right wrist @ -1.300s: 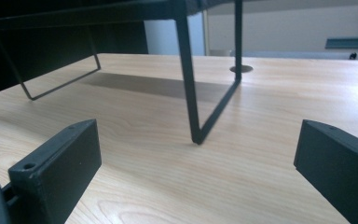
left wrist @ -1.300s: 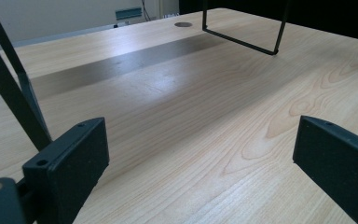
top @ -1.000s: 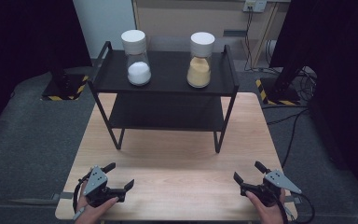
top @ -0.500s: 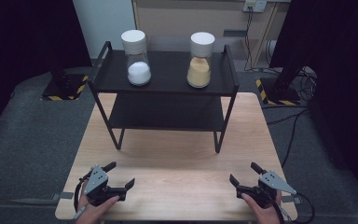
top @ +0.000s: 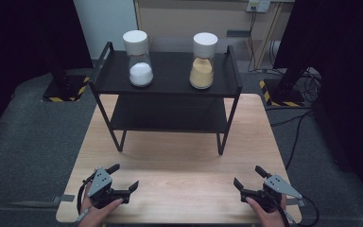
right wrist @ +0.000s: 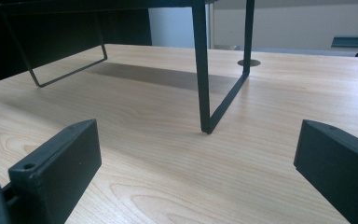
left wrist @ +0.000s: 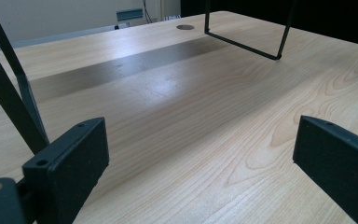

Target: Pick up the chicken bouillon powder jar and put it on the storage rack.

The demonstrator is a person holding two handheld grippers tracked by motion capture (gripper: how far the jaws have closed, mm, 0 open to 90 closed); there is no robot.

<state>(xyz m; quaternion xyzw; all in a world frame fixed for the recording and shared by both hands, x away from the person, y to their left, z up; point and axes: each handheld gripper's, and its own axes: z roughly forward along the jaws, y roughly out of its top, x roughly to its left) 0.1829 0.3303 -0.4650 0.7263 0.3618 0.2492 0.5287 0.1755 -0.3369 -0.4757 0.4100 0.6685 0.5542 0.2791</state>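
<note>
My light wooden table (top: 179, 165) carries a black two-tier metal shelf (top: 168, 85) standing on thin legs toward its far edge. On the shelf's top tier stand two white-lidded jars (well apart): a jar of white powder (top: 138, 65) and a jar of yellow powder (top: 203, 60).

Lab setup, black curtains (top: 23, 42), hazard-taped stand bases (top: 66, 90), floor cables (top: 307, 85)

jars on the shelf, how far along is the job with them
Nothing looks done yet: the white-powder jar and yellow-powder jar both stand capped on the black shelf rack's top tier. Nothing is in hand: the left tongs and right tongs are open and empty near the table's front edge. Reaching and handling remain.
</note>
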